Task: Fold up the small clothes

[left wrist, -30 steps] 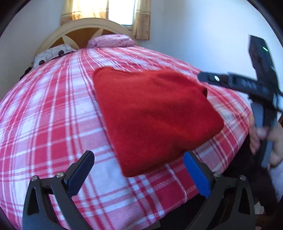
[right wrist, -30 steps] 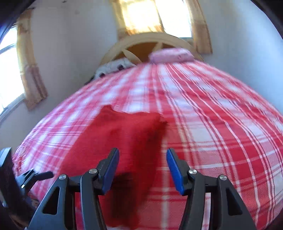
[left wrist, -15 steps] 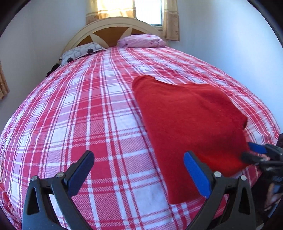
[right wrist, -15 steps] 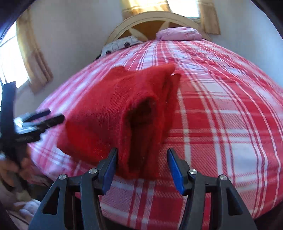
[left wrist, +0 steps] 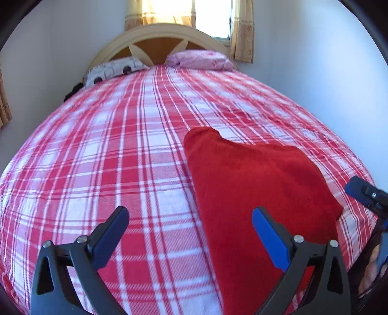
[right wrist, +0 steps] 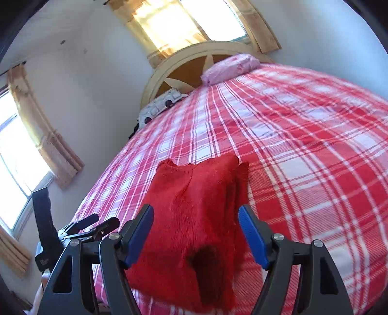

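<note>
- bed: red and white plaid cover, fills most of both my views
- headboard: cream arch with spokes, brown panels between them
- pink pillow: against the headboard, right side in my left view
- white pillow with dark round spots: just beside the pink one, on its left
- window above the headboard, bright, tan curtains either side
- second window on the side wall, with another tan curtain
- walls: plain white

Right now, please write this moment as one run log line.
step: fold done | red garment: folded on bed | left gripper: open, empty | right gripper: just opened, fingers apart
</note>
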`<state>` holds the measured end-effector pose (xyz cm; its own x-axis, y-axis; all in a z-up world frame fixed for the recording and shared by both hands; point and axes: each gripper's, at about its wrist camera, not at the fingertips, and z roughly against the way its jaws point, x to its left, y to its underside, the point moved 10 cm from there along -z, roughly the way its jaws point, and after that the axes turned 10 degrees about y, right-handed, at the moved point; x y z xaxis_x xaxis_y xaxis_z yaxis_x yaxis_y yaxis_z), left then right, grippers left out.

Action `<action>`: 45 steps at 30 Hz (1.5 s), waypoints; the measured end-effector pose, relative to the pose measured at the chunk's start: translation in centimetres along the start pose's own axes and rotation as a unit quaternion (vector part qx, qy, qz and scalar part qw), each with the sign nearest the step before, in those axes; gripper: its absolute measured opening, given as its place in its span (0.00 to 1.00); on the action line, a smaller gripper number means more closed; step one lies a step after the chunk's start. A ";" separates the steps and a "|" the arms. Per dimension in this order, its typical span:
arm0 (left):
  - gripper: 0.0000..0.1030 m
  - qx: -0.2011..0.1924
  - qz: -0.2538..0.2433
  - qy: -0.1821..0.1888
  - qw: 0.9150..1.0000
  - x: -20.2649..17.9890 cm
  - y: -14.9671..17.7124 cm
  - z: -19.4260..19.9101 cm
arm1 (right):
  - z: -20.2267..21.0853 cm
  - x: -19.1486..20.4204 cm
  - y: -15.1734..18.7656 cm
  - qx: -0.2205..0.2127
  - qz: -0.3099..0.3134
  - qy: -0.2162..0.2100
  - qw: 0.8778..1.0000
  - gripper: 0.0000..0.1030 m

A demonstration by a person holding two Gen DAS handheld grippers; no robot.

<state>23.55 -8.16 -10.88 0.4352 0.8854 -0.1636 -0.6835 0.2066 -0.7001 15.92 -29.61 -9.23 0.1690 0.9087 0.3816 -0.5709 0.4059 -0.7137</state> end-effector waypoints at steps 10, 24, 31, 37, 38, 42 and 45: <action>1.00 0.055 0.086 0.069 0.992 -0.7 1.8 -4.8 | -5.0 -1.8 2.2 0.043 -0.023 0.033 0.998 0.71; 1.00 0.056 0.124 0.092 0.987 -1.2 2.6 -6.3 | -5.9 -2.8 3.6 0.046 -0.044 0.021 0.998 0.71; 1.00 0.042 0.102 0.073 0.991 -1.5 2.5 -6.4 | -6.3 -2.2 4.0 0.019 -0.017 0.050 0.998 0.75; 1.00 0.041 0.103 0.074 0.991 -1.3 2.4 -6.5 | -6.8 -1.4 4.0 0.020 0.008 0.074 0.997 0.77; 0.99 0.041 0.102 0.074 0.991 -1.4 2.4 -6.5 | -6.8 -1.3 4.1 0.020 0.014 0.076 0.997 0.76; 0.85 0.035 0.097 0.091 0.990 -2.0 2.3 -6.4 | -6.8 -0.8 4.3 0.014 0.018 0.071 0.997 0.59; 0.72 0.026 0.088 0.098 0.991 -2.6 2.1 -6.3 | -6.7 -0.4 4.3 0.007 0.034 0.076 0.997 0.53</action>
<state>24.67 -12.71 -16.29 0.4088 0.8123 -0.4161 -0.7860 0.0817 -0.6128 18.82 -27.57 -16.36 0.2483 0.9388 0.2388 -0.5955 0.3423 -0.7268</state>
